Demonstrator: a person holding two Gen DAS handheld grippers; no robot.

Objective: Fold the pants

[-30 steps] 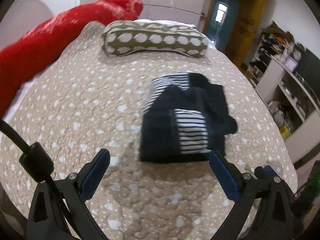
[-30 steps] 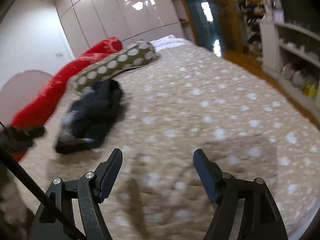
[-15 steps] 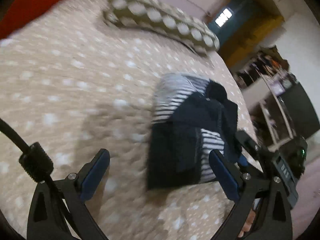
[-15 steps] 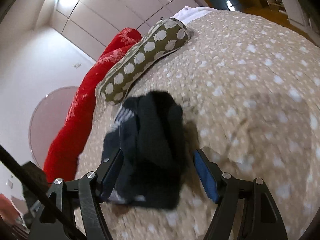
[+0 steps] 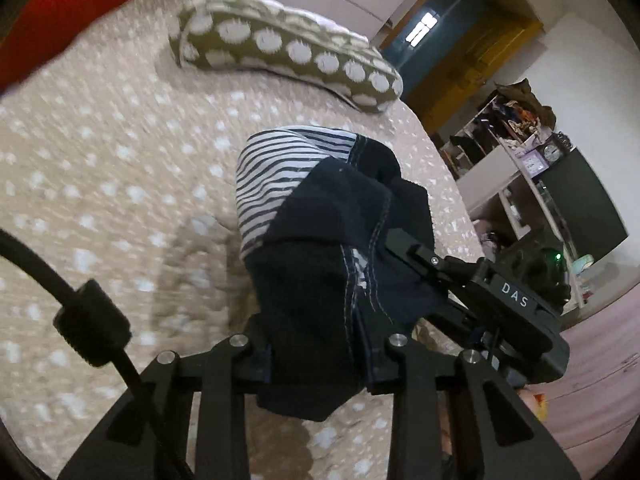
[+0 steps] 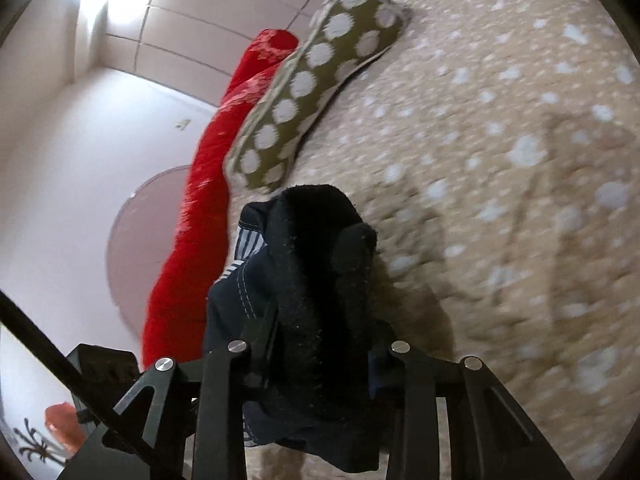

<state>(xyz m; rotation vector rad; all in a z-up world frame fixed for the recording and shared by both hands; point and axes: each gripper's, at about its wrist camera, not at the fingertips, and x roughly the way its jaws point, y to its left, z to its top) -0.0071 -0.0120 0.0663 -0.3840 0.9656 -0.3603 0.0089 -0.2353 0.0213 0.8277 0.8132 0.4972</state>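
The folded pants [image 5: 320, 264] are dark navy with black-and-white striped panels. They lie on the beige spotted bedspread [image 5: 100, 184]. My left gripper [image 5: 320, 360] is shut on the near end of the bundle. My right gripper [image 6: 320, 360] is shut on the dark fabric of the pants [image 6: 316, 280] from the other side. The right gripper's body also shows in the left wrist view [image 5: 480, 300], pressed against the bundle's right side. The fingertips of both grippers are hidden in the cloth.
An olive pillow with white dots [image 5: 288, 52] lies at the head of the bed, also in the right wrist view [image 6: 312, 84]. A red blanket [image 6: 208, 208] runs along the bed's side. Shelves and a dark cabinet [image 5: 560, 184] stand beyond the bed's right edge.
Both grippers moved in on the folded pants from opposite sides and closed on the bundle. They were open and apart from it before.
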